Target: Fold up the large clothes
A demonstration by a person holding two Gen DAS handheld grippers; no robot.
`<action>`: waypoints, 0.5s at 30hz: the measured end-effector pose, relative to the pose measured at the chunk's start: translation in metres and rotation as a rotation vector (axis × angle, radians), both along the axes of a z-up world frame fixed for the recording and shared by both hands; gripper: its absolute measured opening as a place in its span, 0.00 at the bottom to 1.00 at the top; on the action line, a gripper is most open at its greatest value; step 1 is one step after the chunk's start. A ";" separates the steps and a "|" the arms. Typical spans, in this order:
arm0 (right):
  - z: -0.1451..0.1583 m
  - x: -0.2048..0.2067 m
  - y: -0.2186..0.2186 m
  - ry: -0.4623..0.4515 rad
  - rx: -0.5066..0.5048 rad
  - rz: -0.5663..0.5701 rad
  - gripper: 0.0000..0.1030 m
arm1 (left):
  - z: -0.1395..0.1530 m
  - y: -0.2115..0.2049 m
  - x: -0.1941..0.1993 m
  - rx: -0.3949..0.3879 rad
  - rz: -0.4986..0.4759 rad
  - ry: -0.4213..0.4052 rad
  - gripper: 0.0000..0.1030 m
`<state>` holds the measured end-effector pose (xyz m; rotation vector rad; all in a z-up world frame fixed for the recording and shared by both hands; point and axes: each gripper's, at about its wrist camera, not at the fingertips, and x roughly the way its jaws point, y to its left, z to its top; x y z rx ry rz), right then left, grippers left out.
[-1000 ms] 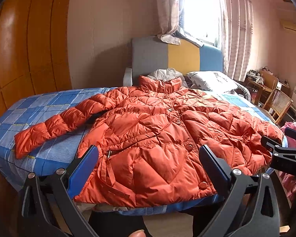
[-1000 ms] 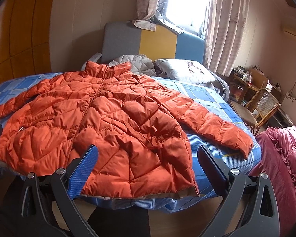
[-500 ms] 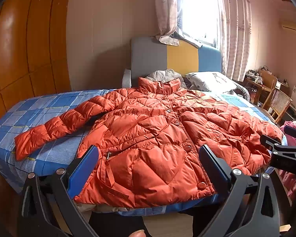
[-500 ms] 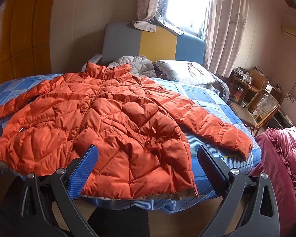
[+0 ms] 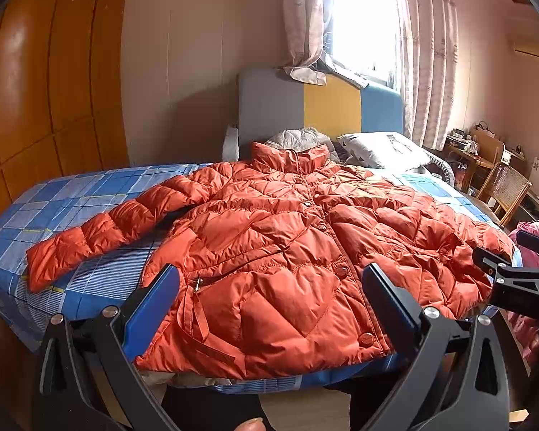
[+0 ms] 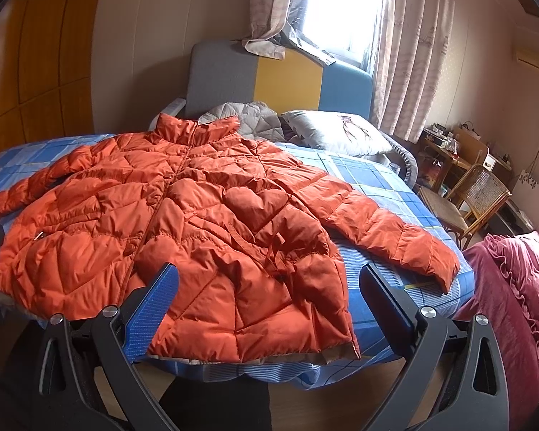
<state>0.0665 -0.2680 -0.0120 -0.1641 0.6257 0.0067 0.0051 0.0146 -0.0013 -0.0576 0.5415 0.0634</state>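
An orange quilted puffer jacket (image 5: 287,251) lies flat, front up, on the blue checked bed (image 5: 72,194), collar toward the headboard, both sleeves spread out. Its hem hangs at the near bed edge. My left gripper (image 5: 269,305) is open and empty, held just before the hem's left half. My right gripper (image 6: 269,301) is open and empty before the jacket (image 6: 197,222) at the hem's right half. The right gripper also shows at the right edge of the left wrist view (image 5: 514,280). The right sleeve (image 6: 395,237) reaches toward the bed's right edge.
A grey, yellow and blue headboard (image 5: 319,107), a pillow (image 6: 337,133) and a grey quilt (image 6: 248,115) are at the far end. A wicker chair (image 6: 470,197) and cluttered desk stand at right. A magenta ruffled blanket (image 6: 517,294) lies near right. Wooden wardrobe (image 5: 46,89) at left.
Both views have shifted slightly; the jacket sits a little lower and closer in the frames. The jacket itself has not moved and both grippers stay open.
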 end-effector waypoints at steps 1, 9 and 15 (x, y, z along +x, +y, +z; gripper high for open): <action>0.000 0.001 0.000 0.001 0.000 0.000 0.97 | 0.000 0.000 0.000 -0.001 -0.001 0.001 0.98; 0.000 0.000 0.000 0.001 -0.002 0.000 0.97 | 0.001 0.001 0.000 -0.002 0.007 0.001 0.98; -0.006 0.002 -0.005 0.014 -0.006 -0.010 0.97 | -0.005 0.006 0.004 -0.011 0.015 0.016 0.98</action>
